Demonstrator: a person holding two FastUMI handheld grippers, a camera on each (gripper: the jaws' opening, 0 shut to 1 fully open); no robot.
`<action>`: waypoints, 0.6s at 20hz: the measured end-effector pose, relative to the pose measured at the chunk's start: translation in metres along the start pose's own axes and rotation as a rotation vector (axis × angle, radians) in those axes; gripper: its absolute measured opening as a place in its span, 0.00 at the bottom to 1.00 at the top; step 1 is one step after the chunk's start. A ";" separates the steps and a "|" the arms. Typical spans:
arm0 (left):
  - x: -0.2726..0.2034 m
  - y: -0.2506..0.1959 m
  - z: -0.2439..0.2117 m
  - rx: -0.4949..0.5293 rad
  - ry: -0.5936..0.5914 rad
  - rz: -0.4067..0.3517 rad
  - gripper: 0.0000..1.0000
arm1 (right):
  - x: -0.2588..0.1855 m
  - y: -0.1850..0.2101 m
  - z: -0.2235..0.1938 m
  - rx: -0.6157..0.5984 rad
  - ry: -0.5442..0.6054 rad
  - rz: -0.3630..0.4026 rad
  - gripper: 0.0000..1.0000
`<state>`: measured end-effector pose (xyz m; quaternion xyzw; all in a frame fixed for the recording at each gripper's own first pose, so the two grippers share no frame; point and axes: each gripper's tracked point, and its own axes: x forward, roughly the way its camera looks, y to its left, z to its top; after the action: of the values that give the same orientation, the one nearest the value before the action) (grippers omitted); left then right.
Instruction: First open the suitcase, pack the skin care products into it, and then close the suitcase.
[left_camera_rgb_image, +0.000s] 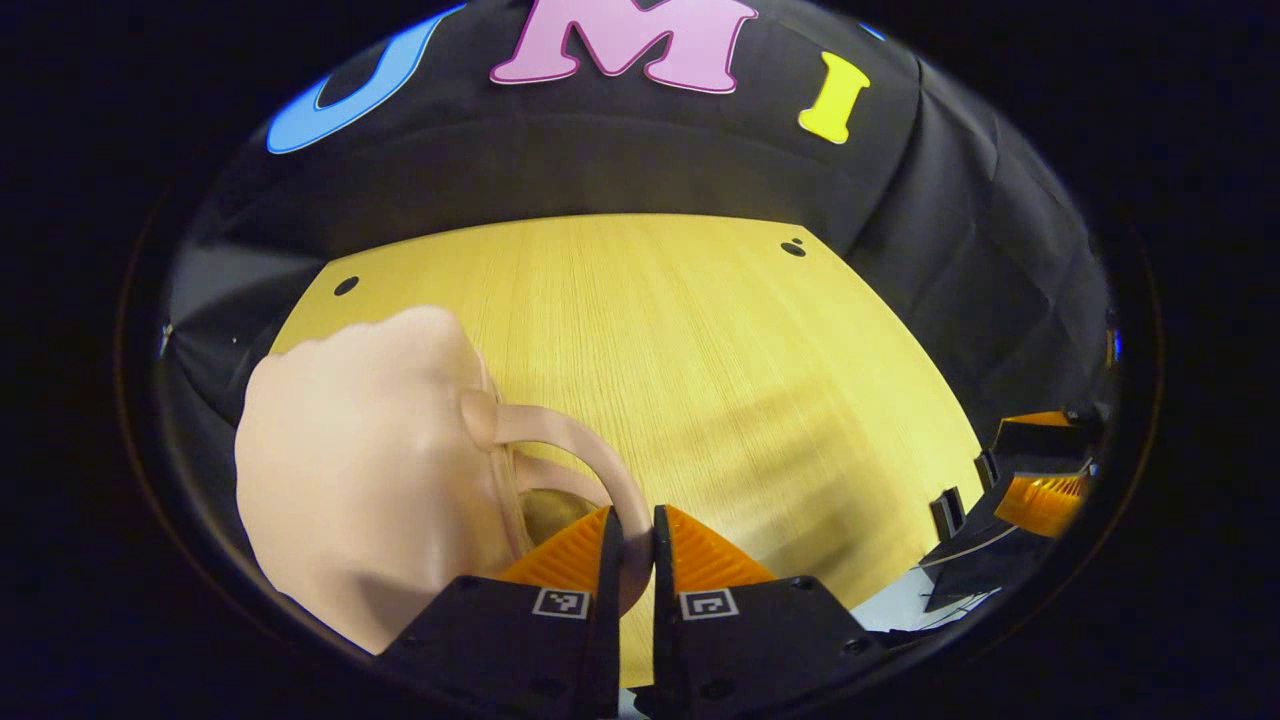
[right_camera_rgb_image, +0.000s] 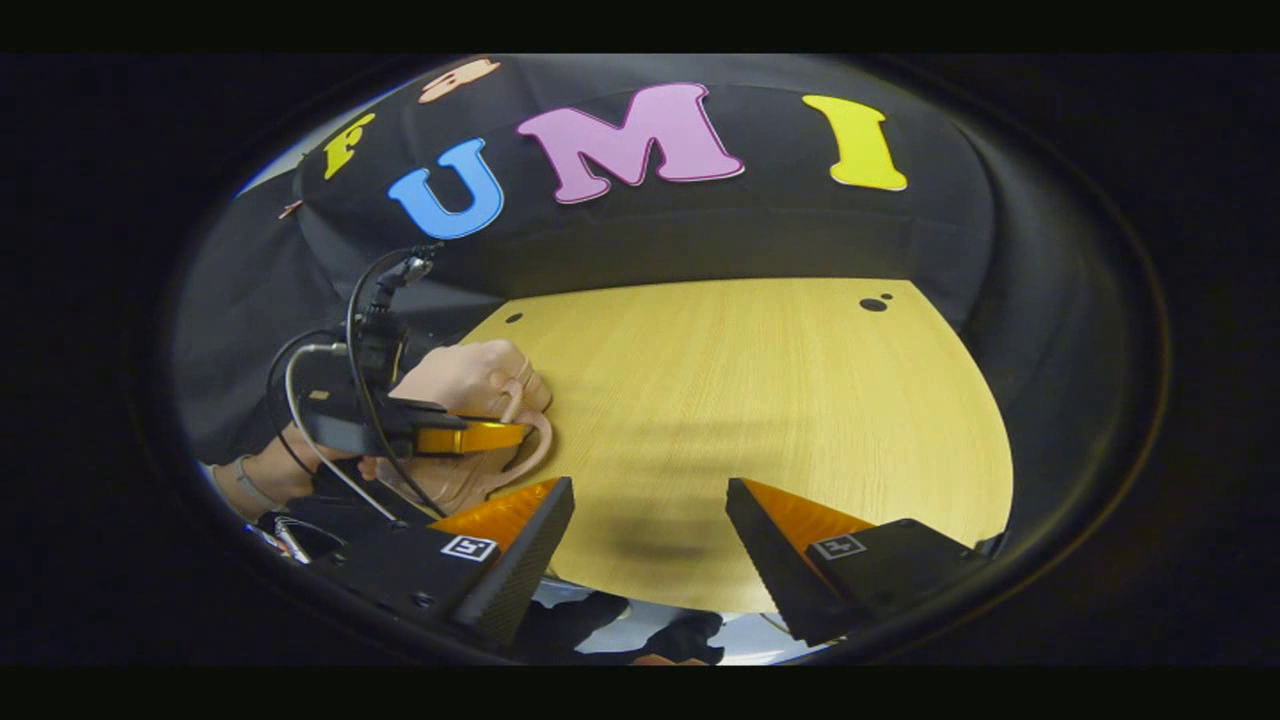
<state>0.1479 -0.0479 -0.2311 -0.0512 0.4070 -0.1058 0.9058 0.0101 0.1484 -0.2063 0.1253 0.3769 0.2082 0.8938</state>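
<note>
At far left of the counter (left_camera_rgb_image: 700, 330) sits a small beige suitcase (left_camera_rgb_image: 350, 470), lid apparently down, contents hidden. Looks rigid, smooth and light; best held by its thin looped handle (left_camera_rgb_image: 590, 450). Left claw (left_camera_rgb_image: 632, 540) pinched shut on that handle. Farther right, right claw (right_camera_rgb_image: 650, 540) gapes wide, holding nothing.

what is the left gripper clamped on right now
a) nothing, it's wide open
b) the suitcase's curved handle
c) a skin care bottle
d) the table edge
b: in the left gripper view the left gripper has its jaws closed on the thin curved handle of the beige suitcase on the wooden table.
</note>
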 end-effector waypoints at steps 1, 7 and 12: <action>0.003 -0.002 -0.002 -0.004 -0.016 0.001 0.22 | 0.001 -0.001 0.001 -0.001 0.002 -0.006 0.97; -0.039 -0.007 0.052 -0.031 -0.250 0.031 0.91 | -0.006 0.007 0.049 -0.051 -0.118 -0.044 0.97; -0.125 -0.013 0.127 0.017 -0.509 0.076 0.97 | -0.039 0.017 0.121 -0.113 -0.322 -0.104 0.98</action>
<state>0.1600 -0.0303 -0.0537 -0.0532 0.1668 -0.0586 0.9828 0.0691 0.1372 -0.0926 0.0869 0.2225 0.1597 0.9578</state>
